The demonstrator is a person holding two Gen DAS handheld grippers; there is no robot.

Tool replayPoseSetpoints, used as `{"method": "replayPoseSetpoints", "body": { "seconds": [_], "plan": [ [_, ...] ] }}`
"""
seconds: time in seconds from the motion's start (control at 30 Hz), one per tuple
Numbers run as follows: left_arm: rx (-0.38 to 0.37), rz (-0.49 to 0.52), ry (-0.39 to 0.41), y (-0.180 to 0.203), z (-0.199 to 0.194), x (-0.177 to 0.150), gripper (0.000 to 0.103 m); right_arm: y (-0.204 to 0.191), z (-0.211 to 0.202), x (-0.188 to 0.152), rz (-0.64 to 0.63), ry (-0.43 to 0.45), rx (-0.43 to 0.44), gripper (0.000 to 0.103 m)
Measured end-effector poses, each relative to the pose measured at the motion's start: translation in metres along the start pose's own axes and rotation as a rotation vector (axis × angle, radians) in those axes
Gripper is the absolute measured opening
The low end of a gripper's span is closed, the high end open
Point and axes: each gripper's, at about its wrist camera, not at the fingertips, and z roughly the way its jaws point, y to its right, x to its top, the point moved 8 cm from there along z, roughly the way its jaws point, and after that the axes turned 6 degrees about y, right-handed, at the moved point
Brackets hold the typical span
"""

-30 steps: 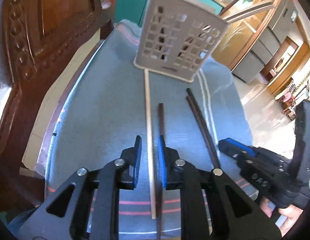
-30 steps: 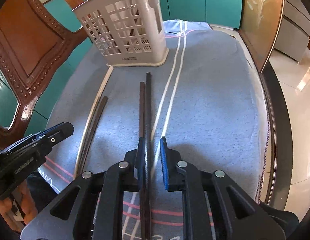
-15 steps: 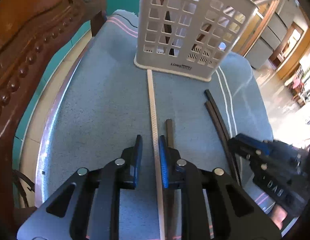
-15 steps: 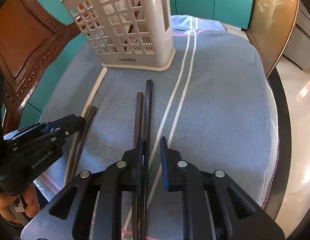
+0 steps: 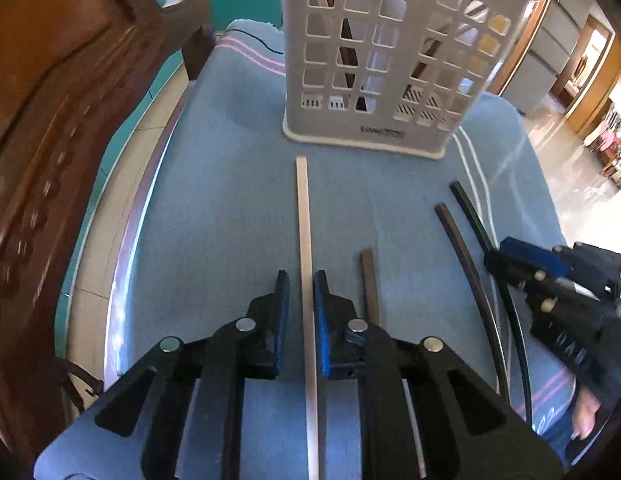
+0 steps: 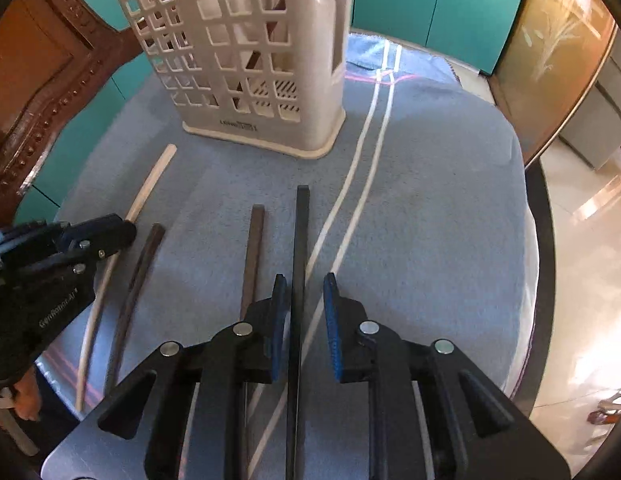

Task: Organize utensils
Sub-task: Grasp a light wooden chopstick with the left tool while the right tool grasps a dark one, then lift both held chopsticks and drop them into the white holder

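A white perforated utensil holder stands at the far end of the blue cloth; it also shows in the right wrist view. My left gripper is open, its jaws on either side of a pale chopstick lying on the cloth. A short brown chopstick lies just right of it. My right gripper is open around a black chopstick, with a brown chopstick to its left. The left gripper shows at the left of the right wrist view.
A carved wooden chair stands along the left side of the round table. The table's dark rim curves on the right, with tiled floor beyond. Teal cabinets stand behind. Dark utensils stand inside the holder.
Both grippers have moved forward along their chopsticks toward the holder, which now looks larger. The jaws of both stay open around the sticks.
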Motion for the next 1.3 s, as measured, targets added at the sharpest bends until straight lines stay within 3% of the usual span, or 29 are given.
{"method": "replayPoseSetpoints", "body": {
  "seconds": [0.1, 0.13, 0.17, 0.27, 0.4, 0.73, 0.93, 1.17, 1.3],
  "plan": [
    [0.034, 0.016, -0.015, 0.001, 0.006, 0.009, 0.015, -0.001, 0.002, 0.004, -0.006, 0.001, -0.004, 0.019],
    [0.043, 0.02, -0.017, 0.002, 0.008, 0.011, 0.015, -0.001, 0.002, 0.004, -0.005, 0.002, 0.001, 0.016],
    [0.052, 0.024, -0.017, 0.003, 0.009, 0.014, 0.015, -0.001, 0.001, 0.004, -0.003, 0.002, 0.013, 0.007],
    [0.045, 0.033, -0.006, 0.009, 0.01, 0.015, 0.007, 0.0, -0.003, 0.001, 0.021, 0.007, 0.06, 0.007],
    [0.028, 0.035, 0.031, 0.022, -0.006, 0.015, 0.007, 0.008, -0.031, 0.009, 0.033, 0.081, 0.075, 0.007],
    [-0.045, 0.021, 0.304, 0.014, -0.151, 0.053, 0.007, 0.022, -0.182, 0.037, 0.034, 0.335, 0.181, 0.007],
    [-0.087, -0.008, 0.495, 0.002, -0.241, 0.104, 0.007, 0.027, -0.254, 0.071, 0.062, 0.484, 0.258, 0.007],
    [-0.036, -0.034, 0.72, 0.001, -0.303, 0.187, 0.007, 0.024, -0.309, 0.115, 0.019, 0.601, 0.22, 0.007],
    [-0.023, -0.07, 0.789, 0.009, -0.301, 0.224, 0.007, 0.026, -0.318, 0.125, 0.005, 0.622, 0.195, 0.007]
  ]
}}
